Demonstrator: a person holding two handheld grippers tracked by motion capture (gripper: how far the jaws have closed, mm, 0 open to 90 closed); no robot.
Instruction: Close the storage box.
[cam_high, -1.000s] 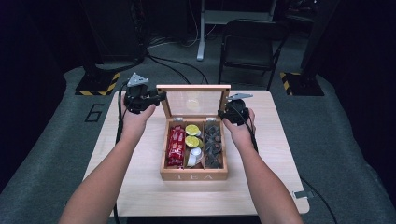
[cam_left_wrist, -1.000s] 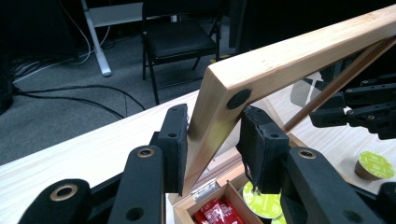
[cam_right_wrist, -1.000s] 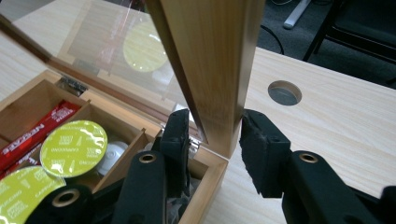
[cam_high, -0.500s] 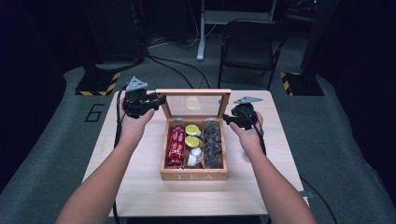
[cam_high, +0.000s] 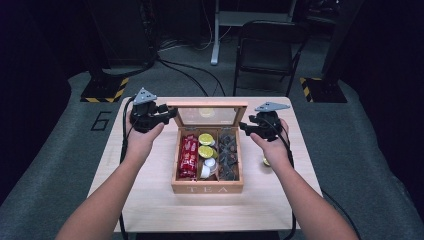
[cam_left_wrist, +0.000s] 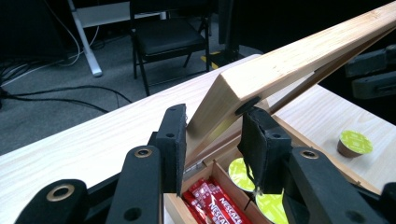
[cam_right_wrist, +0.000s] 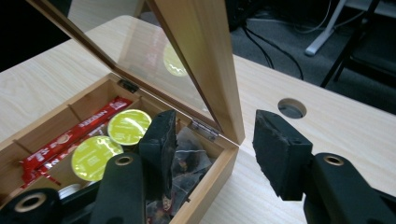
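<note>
My right gripper (cam_high: 254, 127) has come off the box since the earlier frame, sliding out toward three o'clock and lifting a little, and its jaws have just been opening with nothing pinched between them. In the right gripper view they stand apart either side of the lid's (cam_right_wrist: 205, 60) near edge, the wood passing between them untouched.

My left gripper (cam_high: 167, 116) is doing the real work: it's clamped on the lid's left corner, pads pressed to both faces of the frame in the left gripper view (cam_left_wrist: 212, 140). I reckon that grip is there to keep the glass-paned lid from dropping shut, because it stands close to upright and only the hinges at the back carry it.

The tea box (cam_high: 207, 187) sits dead centre on the table (cam_high: 150, 210), with my left gripper at its ten o'clock and my right at its two o'clock. Inside: red stick sachets (cam_high: 188, 156) on the left, green capsules (cam_high: 205, 145) in the middle, dark tea bags (cam_high: 227, 152) on the right.

One loose capsule (cam_high: 265, 161) lies on the table at the box's three o'clock, just under my right hand (cam_high: 272, 145). With the right gripper freed and spread, I'd judge that capsule is its next job.
</note>
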